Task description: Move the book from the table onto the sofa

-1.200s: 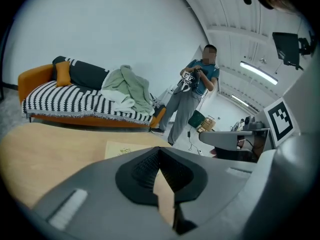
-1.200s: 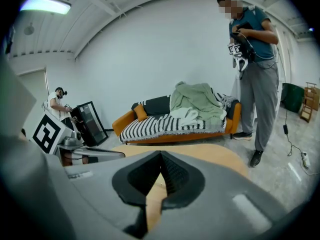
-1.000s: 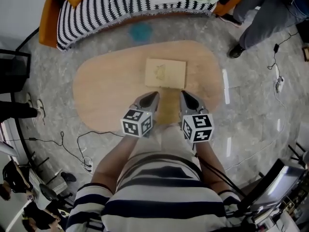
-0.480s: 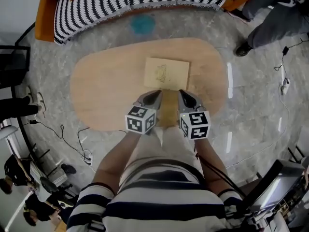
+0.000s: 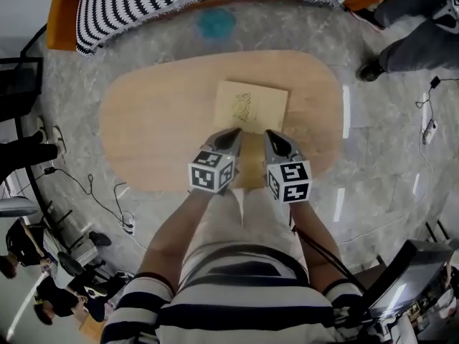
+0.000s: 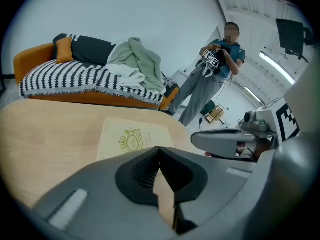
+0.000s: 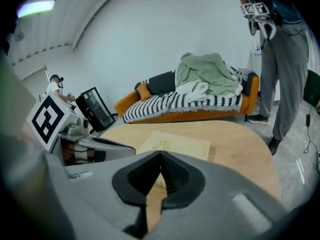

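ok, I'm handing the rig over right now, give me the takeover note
Left gripper: shut, nothing in it.
Right gripper: shut, nothing in it.
Both are side by side over the near part of the table, pointing down toward the near edge of the book.
The book lies flat, cover up, about mid-table. The sofa with the striped cover stands beyond the table's far side.
Done: nothing yet; the book is not picked up.
Left: open the grippers, take the book, carry it to the sofa and set it down.

No readable text anywhere; gold crest (image 6: 131, 142) on the book (image 6: 111, 133), lettering illegible.
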A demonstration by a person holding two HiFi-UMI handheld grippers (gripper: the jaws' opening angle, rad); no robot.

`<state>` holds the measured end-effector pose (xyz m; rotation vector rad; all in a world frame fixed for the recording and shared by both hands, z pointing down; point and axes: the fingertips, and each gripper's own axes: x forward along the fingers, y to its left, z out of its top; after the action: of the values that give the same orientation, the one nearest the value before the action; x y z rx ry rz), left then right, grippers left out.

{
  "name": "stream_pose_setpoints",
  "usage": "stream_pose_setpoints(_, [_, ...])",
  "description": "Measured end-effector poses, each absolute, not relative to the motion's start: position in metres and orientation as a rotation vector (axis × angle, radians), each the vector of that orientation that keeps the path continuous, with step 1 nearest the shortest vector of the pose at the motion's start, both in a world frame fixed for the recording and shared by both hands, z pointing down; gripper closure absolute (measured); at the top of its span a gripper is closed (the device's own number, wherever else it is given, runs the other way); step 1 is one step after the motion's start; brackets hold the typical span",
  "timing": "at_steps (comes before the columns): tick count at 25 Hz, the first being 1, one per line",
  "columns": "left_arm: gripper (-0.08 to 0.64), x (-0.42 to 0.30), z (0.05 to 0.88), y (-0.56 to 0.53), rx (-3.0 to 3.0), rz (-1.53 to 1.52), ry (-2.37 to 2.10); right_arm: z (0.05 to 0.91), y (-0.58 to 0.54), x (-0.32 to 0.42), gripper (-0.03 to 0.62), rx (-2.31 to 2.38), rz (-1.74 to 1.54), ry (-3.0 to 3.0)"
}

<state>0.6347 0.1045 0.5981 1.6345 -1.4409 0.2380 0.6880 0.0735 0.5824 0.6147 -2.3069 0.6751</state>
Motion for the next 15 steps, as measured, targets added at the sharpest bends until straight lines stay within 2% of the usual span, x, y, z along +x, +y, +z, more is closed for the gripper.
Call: stream_pose_setpoints(15, [0.558,0.617,0.648,0.086,1.570,0.264,-1.460,0.643,0.054,0.679,0.596,0.570,0.683,-2.240])
